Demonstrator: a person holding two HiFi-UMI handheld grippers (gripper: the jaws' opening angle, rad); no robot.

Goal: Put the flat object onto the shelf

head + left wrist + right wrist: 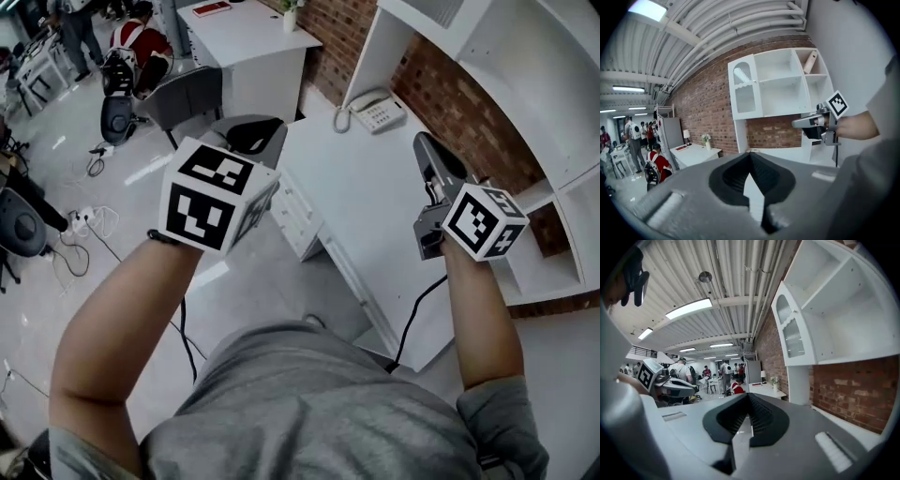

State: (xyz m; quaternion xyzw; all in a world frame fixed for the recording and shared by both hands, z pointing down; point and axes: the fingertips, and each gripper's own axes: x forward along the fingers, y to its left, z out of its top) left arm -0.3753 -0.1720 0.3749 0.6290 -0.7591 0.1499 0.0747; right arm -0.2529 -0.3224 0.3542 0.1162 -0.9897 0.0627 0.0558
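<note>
White bench (375,216) is stretching away below the wearer's grey shirt, w/ a drawer block (298,217) showing at its L edge. A white desk phone (379,112) is sitting at the bench's far end, close to the brick wall (450,94). A white shelf unit (525,66) is standing along the bench's R side, its open compartments facing the wearer. In the left gripper view a tan roll-like item (810,62) is leaning in one upper compartment. Pale glossy floor (122,169) is spreading off to the L, w/ cables (84,225) lying across it and a grey chair (183,94) standing beyond. Further back, a second white bench (253,37) is carrying a small potted plant (289,11) and a red item (213,8). A person in red (141,42) is sitting low near it, and more people are standing in the bkgd.

L tongs (251,136) are hanging in the air by the bench's L corner, marker cube facing the head camera. The jaws are pressing together at the tips, w/ nothing between them. R tongs (427,148) are hanging over the bench in front of the shelf unit. Their jaws are closed too, w/ nothing gripped. Neither pair is touching the bench or the shelf unit.

Flat object: cannot tell where it is lying; no view is showing it clearly.
</note>
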